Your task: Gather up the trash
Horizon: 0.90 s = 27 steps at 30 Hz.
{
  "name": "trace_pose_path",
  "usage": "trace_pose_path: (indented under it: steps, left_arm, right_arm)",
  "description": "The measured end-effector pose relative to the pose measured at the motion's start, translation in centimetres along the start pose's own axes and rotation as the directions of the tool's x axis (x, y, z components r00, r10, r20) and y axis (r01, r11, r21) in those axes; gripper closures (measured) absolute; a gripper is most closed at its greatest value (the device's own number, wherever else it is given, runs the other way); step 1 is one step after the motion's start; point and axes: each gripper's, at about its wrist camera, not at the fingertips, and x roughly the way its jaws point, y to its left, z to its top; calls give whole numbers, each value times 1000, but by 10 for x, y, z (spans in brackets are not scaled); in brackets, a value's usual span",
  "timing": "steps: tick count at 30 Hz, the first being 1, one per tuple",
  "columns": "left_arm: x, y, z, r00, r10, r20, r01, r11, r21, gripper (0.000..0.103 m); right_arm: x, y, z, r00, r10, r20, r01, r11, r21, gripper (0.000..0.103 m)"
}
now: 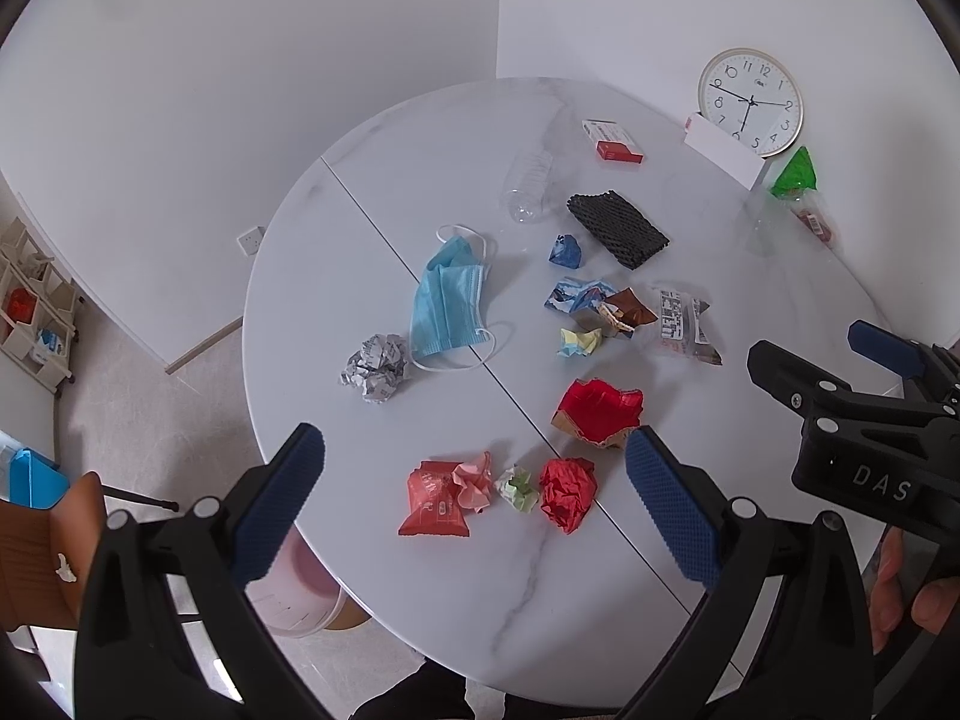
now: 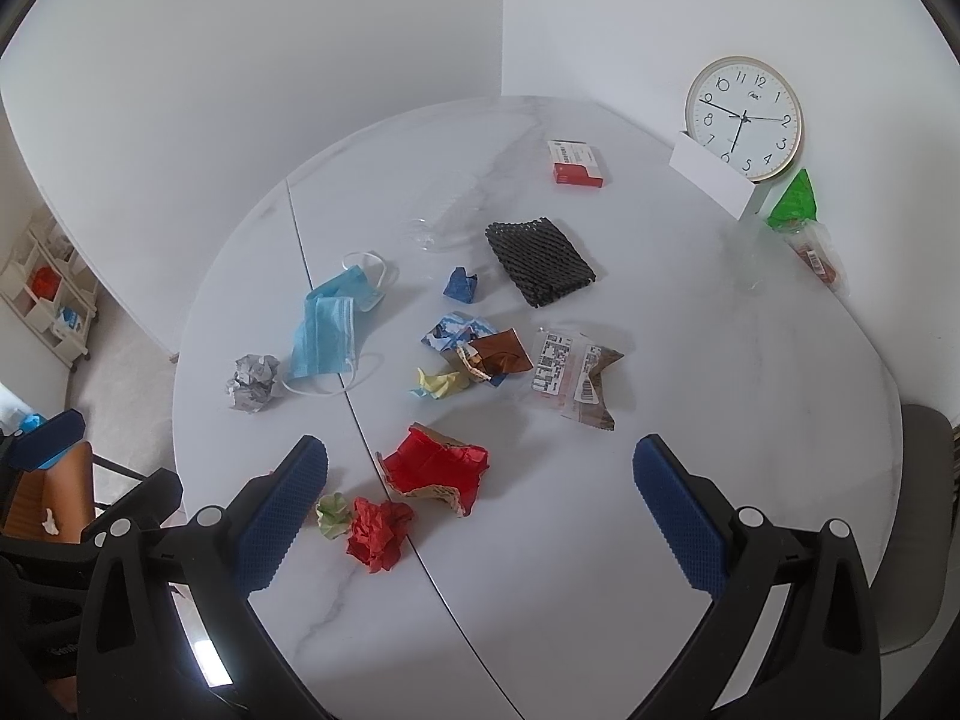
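The left gripper hangs above the table with its jaws spread wide and nothing between the pads. Between the jaws, just ahead of the tips, lie a red packet, a pink wad, a green wad and a red paper ball. Beside the right jaw's tip sits a torn red carton. Farther ahead are a grey paper ball and a blue mask, touching. Well right of the jaws the right gripper shows, a hand under it.
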Motion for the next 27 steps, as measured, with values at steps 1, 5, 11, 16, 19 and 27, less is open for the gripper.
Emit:
trace_pose_path:
  steps: [1, 5, 11, 16, 19, 27]
  left_arm:
    - [0, 0, 0, 1000, 0, 0, 0, 1000, 0, 7]
    - [0, 0, 0, 1000, 0, 0, 0, 1000, 0, 7]
    - [0, -1, 0, 1000, 1, 0, -1, 1000, 3, 7]
    - [-1, -1, -1, 1000, -1, -2, 1, 1000, 4, 7]
    - [-1, -1, -1, 1000, 0, -2, 0, 1000, 4, 7]
    - [-1, -1, -1, 1000, 0, -3, 0, 1000, 5, 7]
  right_arm:
    - [0, -1, 0, 1000, 1, 1, -1, 1000, 0, 2]
    - [-1, -1, 0, 1000, 2, 0, -2, 1000, 0, 2]
    - [0, 1, 1, 1000, 0, 0, 0, 1000, 1, 2]
    - [0, 1, 1, 1000, 1, 0, -1, 1000, 0, 2]
    - [-1, 2, 1, 1000, 0, 2, 0, 1000, 0, 2]
    - [-1, 6, 2, 1000, 1, 4, -1, 1000, 0, 2]
